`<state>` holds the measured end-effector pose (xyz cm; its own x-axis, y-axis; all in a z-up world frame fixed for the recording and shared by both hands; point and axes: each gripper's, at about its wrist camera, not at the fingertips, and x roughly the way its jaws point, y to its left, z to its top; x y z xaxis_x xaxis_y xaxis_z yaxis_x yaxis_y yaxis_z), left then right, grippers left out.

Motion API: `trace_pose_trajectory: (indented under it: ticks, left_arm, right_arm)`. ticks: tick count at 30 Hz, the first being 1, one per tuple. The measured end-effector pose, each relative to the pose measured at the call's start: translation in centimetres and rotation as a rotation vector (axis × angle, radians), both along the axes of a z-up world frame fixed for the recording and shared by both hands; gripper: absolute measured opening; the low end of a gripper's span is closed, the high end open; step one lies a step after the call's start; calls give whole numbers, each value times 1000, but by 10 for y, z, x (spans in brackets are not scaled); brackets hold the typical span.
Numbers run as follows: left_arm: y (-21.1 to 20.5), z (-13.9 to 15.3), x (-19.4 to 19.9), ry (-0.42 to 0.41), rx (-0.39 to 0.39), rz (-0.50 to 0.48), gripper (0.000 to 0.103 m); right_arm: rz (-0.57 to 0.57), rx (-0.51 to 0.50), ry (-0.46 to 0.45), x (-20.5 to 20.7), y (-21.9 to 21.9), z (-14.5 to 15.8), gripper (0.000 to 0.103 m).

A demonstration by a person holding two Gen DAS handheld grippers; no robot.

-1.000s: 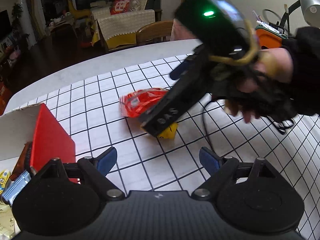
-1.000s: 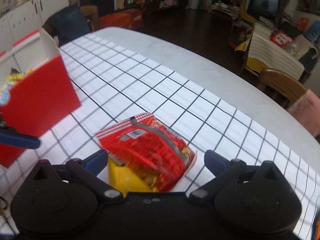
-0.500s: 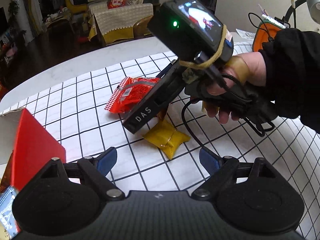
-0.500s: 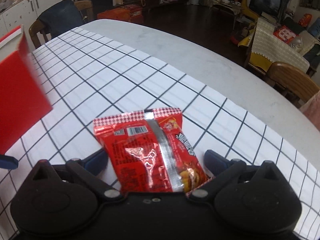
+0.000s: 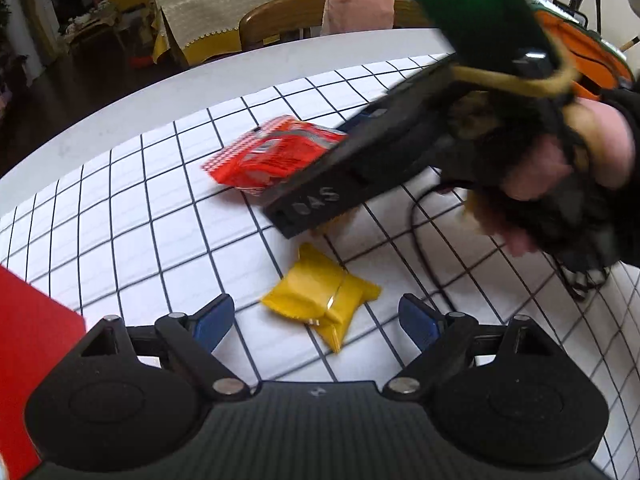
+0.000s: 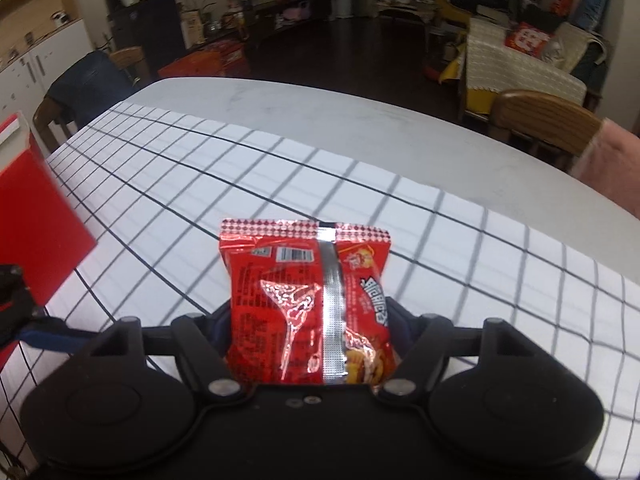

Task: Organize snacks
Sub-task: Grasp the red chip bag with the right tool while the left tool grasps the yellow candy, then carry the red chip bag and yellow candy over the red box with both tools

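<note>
1. Snack number one, the red snack packet [image 6: 308,304], sits between the fingers of the right gripper [image 6: 310,334]. Its jaws are closing, both sides right up against the packet's edges, though I can't tell if they're squeezing yet.
2. From the left wrist camera that same packet lies on the checkered tablecloth [image 5: 160,216], its near end hidden under the right gripper's black body.
3. The left gripper [image 5: 316,316] has its jaws spread wide, nothing pinched. The yellow snack packet [image 5: 320,296] lies flat on the cloth between its blue fingertips [image 5: 212,320], touching neither one.
4. A red box [image 6: 36,216] stands at the left edge of the table, well apart from both packets.
5. The person's hand [image 5: 560,184] grips the right gripper's handle, with a dark sleeve behind it.
</note>
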<state>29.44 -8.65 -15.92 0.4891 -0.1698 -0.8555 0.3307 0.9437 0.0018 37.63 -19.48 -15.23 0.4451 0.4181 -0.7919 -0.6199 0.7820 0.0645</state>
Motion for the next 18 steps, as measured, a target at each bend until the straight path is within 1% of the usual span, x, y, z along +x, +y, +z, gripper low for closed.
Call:
trace_pose_trajectory:
  ticks: [2, 4, 6, 7, 8, 10, 11, 12, 15, 18]
  left_arm:
    - [-3, -3, 5, 2, 25, -4, 89]
    - [-6, -6, 7, 6, 30, -11, 89]
    - [-8, -9, 9, 15, 48, -17, 75]
    - [-8, -9, 9, 15, 42, -17, 74]
    - [-9, -9, 9, 17, 36, -18, 69]
    - [-11, -8, 6, 9, 42, -20, 67]
    - [-12, -8, 5, 1, 46, -22, 57]
    - [-12, -7, 3, 1, 35, -25, 50]
    - [-16, -6, -1, -11, 52, -11, 48]
    - [-15, -5, -6, -19, 52, 17, 47]
  right_arm:
    - [-27, 17, 10, -3, -10, 0, 72]
    - [-44, 23, 12, -6, -18, 0, 72]
    - [-60, 25, 14, -10, -24, 1, 72]
    - [-68, 24, 15, -12, -26, 1, 72]
    - [-76, 26, 16, -13, -29, 1, 72]
    - [-93, 30, 18, -16, -34, 1, 72]
    - [-103, 33, 20, -18, -37, 1, 72]
    - [-112, 37, 23, -21, -40, 2, 72]
    - [-133, 43, 26, -30, -45, 4, 72]
    - [-155, 44, 24, -42, -50, 8, 72]
